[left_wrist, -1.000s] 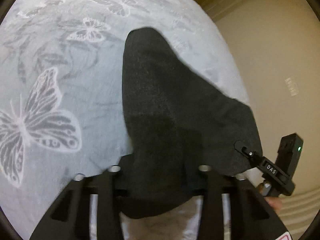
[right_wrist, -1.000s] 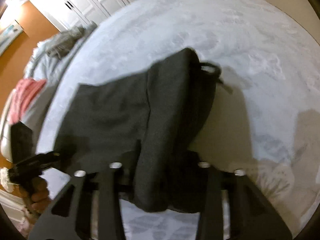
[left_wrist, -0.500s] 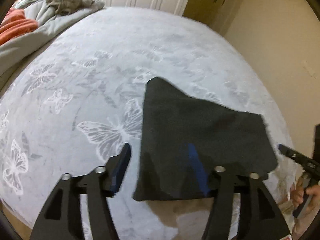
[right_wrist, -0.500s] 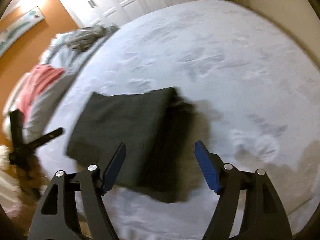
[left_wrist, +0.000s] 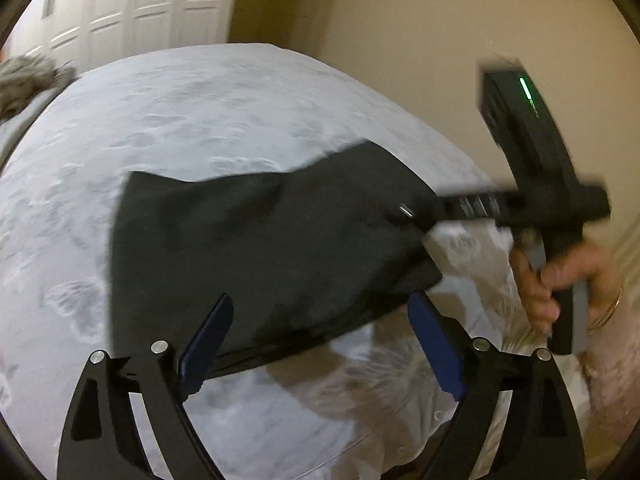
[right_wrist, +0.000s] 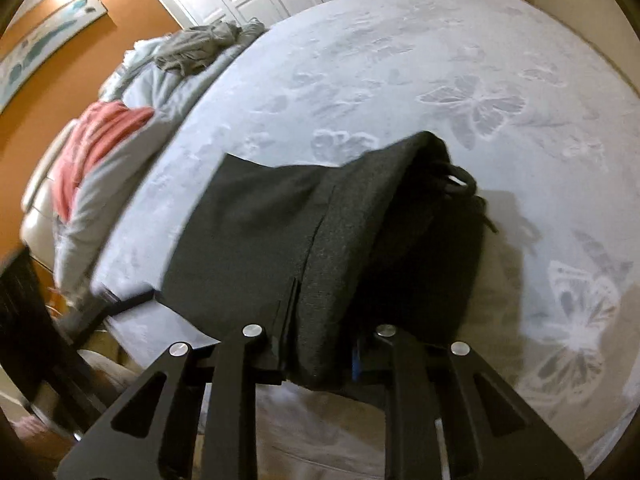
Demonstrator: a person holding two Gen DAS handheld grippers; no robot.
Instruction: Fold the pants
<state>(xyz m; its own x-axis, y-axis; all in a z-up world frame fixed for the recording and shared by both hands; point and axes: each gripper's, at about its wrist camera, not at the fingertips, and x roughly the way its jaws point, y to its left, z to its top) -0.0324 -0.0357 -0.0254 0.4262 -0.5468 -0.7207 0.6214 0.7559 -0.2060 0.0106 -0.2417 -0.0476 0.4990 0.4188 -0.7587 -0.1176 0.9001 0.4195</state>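
Pants (right_wrist: pixel 280 248), dark, part-folded on the bed (right_wrist: pixel 400 60). Right gripper (right_wrist: pixel 316 360) closing on their near edge; left gripper (left_wrist: pixel 320 344) opening, empty, beside the pants. Best handled by securing both near corners before lifting.

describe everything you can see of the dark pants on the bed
The pants are dark charcoal, of a coarse woven-looking fabric, folded into a thick bundle with a seam and a drawstring loop showing. They lie near the edge of the grey butterfly-print bedspread. The right gripper is closing on their near edge; the left gripper is opening, nothing pressed between its pads.
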